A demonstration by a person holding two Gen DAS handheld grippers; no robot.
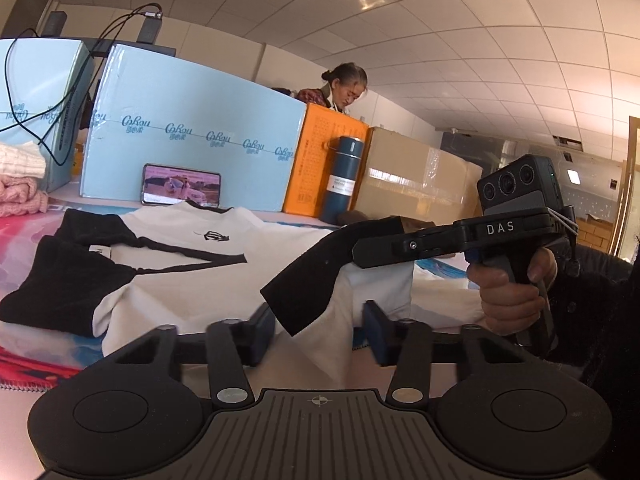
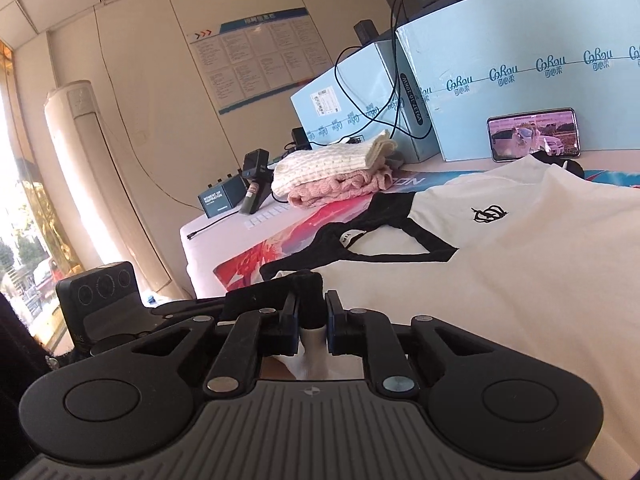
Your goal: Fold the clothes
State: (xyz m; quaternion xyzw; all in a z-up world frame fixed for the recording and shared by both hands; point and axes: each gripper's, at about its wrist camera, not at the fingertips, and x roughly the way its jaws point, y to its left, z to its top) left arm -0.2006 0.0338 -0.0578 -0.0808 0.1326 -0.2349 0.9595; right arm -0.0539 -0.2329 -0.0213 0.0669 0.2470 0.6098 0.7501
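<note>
A white T-shirt (image 1: 192,264) with black sleeves, black collar trim and a small black crown logo lies on the table; it also shows in the right wrist view (image 2: 520,280). My left gripper (image 1: 320,332) is open, its blue pads either side of a hanging fold of the white cloth. My right gripper (image 2: 312,320) is shut on a black sleeve of the T-shirt (image 2: 310,292) and lifts it. In the left wrist view the right gripper (image 1: 400,246) holds that black sleeve (image 1: 308,284) above the shirt.
Light blue boxes (image 1: 192,136), an orange box (image 1: 316,152), a brown carton (image 1: 416,172), a blue flask (image 1: 342,176) and a propped phone (image 1: 182,190) line the back. Folded knitwear (image 2: 332,176) lies at the table's left. A person (image 1: 344,88) stands behind the boxes.
</note>
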